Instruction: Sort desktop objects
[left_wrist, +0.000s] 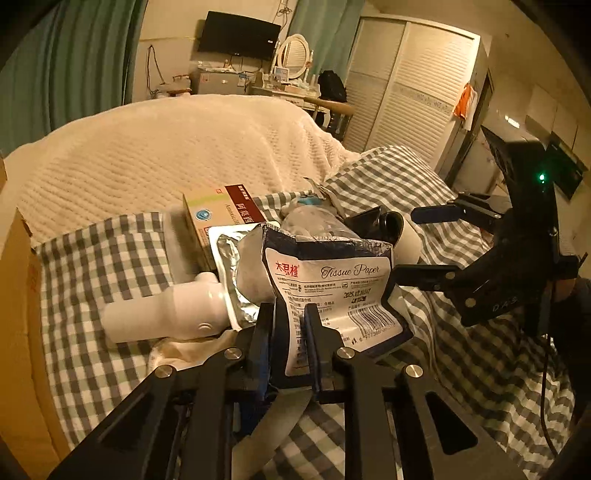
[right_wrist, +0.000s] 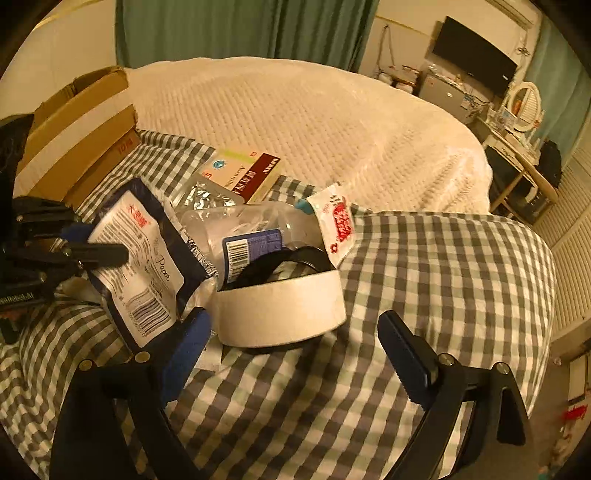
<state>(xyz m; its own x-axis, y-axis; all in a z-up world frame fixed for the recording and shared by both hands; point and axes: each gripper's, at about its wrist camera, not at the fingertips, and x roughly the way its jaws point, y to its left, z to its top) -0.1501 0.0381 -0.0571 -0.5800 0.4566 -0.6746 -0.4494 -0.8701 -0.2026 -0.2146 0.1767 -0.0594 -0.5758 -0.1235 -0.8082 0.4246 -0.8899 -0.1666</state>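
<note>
left gripper (left_wrist: 291, 325) fingers clamped on tissue pack (left_wrist: 332, 291) | right gripper (right_wrist: 295, 343) fingers wide apart, empty

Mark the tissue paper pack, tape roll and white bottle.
tissue paper pack (left_wrist: 334, 291), left wrist view, on its white label.
tape roll (right_wrist: 280, 308), right wrist view, on its outer wall.
white bottle (left_wrist: 162, 314), left wrist view, on its body.

L gripper (left_wrist: 291, 317) enters its own wrist view from 6 o'clock, pitched downward, jaws nearly together and clamped on a tissue pack (left_wrist: 332, 291), pads pressing both sides of its lower edge. R gripper (right_wrist: 295, 339) comes in from 6 o'clock in its own view, also angled down, fingers spread wide w/ nothing pinched between them. In the L view it sits at 3 o'clock, fingers pointing toward 9.
</note>
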